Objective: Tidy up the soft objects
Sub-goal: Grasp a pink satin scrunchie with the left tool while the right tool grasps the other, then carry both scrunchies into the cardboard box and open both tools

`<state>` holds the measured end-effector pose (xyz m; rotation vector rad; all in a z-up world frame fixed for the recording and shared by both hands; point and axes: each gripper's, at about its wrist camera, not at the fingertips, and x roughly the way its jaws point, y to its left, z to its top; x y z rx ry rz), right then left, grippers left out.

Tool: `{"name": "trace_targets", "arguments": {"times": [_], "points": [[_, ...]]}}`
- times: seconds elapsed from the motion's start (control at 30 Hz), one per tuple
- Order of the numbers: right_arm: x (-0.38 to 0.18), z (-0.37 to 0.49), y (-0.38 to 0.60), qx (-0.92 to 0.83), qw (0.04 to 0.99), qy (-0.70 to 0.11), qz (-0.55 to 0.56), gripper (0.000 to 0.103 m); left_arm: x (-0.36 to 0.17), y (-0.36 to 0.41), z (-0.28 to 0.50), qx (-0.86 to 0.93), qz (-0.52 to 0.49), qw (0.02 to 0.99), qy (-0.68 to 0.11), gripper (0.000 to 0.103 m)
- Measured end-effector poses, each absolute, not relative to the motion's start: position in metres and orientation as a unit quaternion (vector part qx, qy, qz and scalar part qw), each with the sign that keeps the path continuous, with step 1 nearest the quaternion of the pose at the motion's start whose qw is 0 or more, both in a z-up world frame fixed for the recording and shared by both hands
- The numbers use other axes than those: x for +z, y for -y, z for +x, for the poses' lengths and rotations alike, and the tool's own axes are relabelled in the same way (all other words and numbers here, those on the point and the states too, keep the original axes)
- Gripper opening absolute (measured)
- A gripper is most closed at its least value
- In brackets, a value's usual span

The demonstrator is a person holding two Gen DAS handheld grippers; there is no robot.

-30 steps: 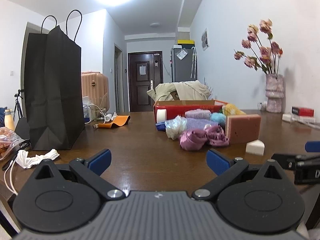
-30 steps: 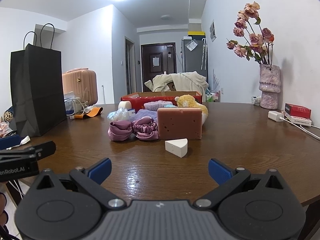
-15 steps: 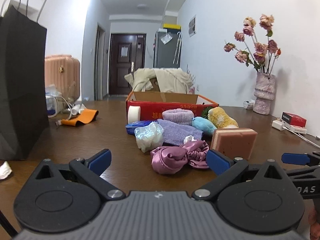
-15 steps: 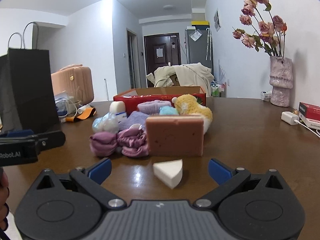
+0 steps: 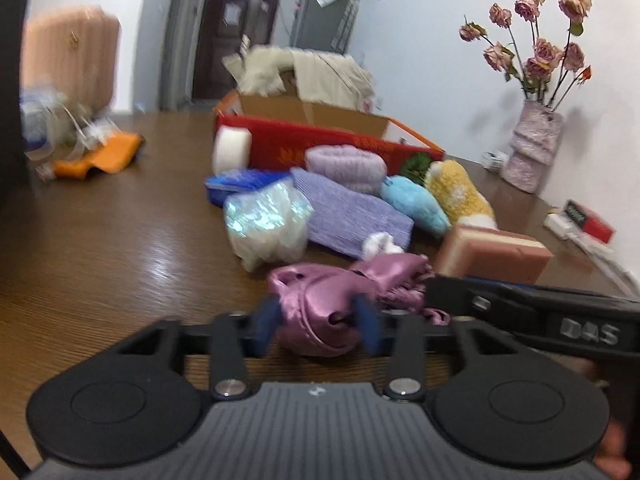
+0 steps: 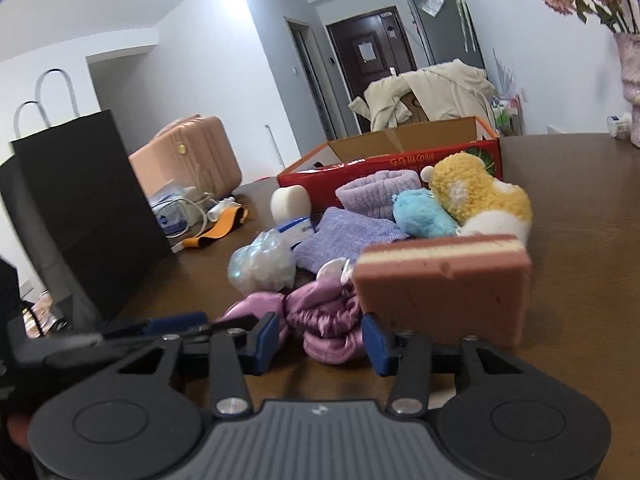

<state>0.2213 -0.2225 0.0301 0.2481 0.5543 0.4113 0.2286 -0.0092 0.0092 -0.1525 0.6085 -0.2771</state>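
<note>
Both tongs (image 5: 316, 322) (image 6: 316, 338) advanced, closing around pink satin cloth (image 5: 320, 300); "DAS" on right.

Brown wooden tabletop (image 5: 100, 248) carries all items. Black paper bag (image 6: 80, 208) stands upright at left, handles up. Pink suitcase (image 6: 192, 152) beyond it, past tabletop edge. Orange strap (image 6: 220, 228) lies flat near white cables (image 6: 192, 208). Pink vase (image 5: 530, 152) with dried roses (image 5: 536, 52) stands by right wall. Small red box (image 5: 588, 220) near white power adapter (image 5: 560, 226). Dark door (image 6: 368, 68) at hallway end; grey cabinet (image 5: 324, 16) beside it.
</note>
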Motion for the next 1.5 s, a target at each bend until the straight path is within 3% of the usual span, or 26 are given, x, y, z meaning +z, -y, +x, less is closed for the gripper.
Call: {"name": "trace_targets", "arguments": {"times": [0.13,0.33,0.4,0.53,0.97,1.5], "points": [[0.026,0.246,0.211,0.183,0.934,-0.286,0.114,0.043,0.009,0.001,0.233,-0.147,-0.087,0.936,-0.307,0.023],[0.011,0.272,0.204,0.151,0.929,-0.322,0.102,0.037,0.008,-0.011,0.236,-0.149,-0.101,0.932,-0.316,0.021],[0.009,0.274,0.201,0.156,0.926,-0.330,0.096,0.024,0.009,-0.010,0.236,-0.150,-0.100,0.932,-0.315,0.020],[0.009,0.276,0.196,0.171,0.922,-0.334,0.098,0.012,0.015,-0.011,0.231,-0.156,-0.096,0.933,-0.310,0.018],[0.090,0.257,0.211,0.210,0.943,-0.234,0.106,0.010,0.106,-0.010,0.230,-0.178,-0.087,0.961,-0.191,0.017],[0.241,0.379,0.224,0.250,0.954,-0.148,0.068,0.010,0.243,-0.012,0.357,-0.196,-0.091,0.969,-0.122,0.017]]}}
